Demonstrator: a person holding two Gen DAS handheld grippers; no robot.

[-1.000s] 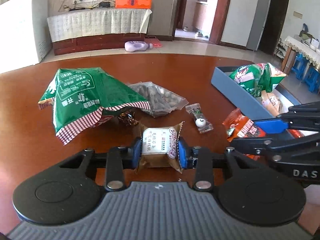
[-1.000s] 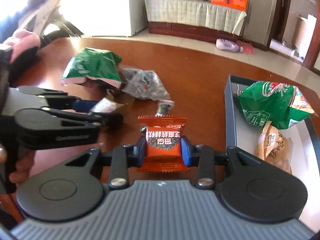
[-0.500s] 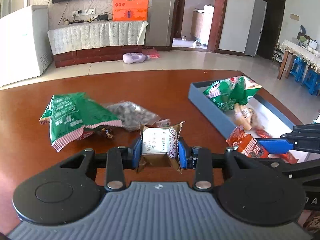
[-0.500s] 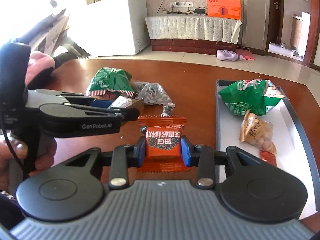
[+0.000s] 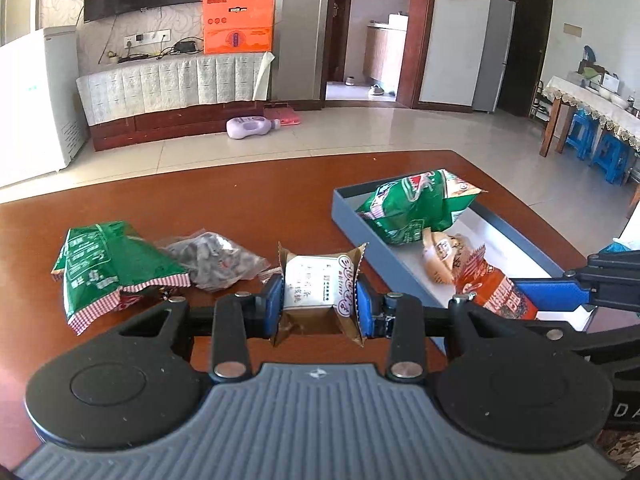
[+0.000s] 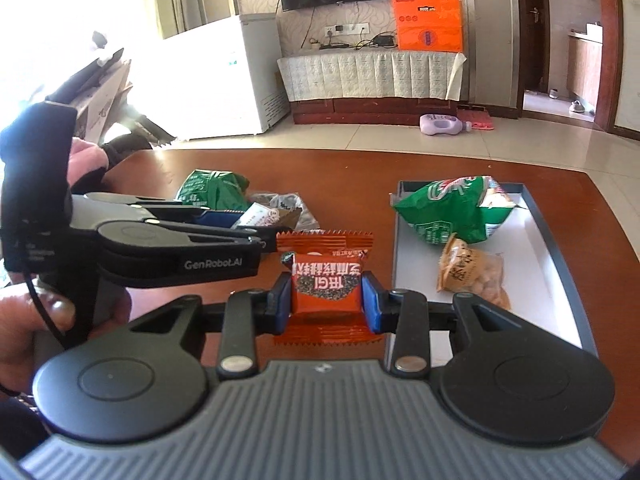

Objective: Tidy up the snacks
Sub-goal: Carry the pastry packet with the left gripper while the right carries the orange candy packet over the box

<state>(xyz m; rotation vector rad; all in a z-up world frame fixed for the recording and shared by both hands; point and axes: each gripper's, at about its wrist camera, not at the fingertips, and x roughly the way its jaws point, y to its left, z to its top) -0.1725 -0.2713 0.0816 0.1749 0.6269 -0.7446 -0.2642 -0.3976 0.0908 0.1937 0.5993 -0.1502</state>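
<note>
Brown packet (image 5: 318, 292) clamped in left gripper (image 5: 319, 306); orange packet (image 6: 326, 286) in right gripper (image 6: 326, 300); tray (image 6: 560, 264) beside.

Two near, forward-down wrist views, shared tray (image 5: 404, 264) (image 6: 560, 248)

A brown-and-white snack packet (image 5: 318, 286), small and squarish with serrated ends, sits upright above the table, well left of the grey tray (image 5: 404, 262). An orange snack packet (image 6: 326, 286) with a speckled label is up off the table just left of the tray's near corner. Inside the tray lie a puffy green bag (image 6: 452, 210) at the far end and a tan bag of nuts (image 6: 472, 270) just nearer. Well left of the tray, a second green bag (image 5: 108, 266) and a clear bag of dark seeds (image 5: 216, 260) lie flat, touching.
</note>
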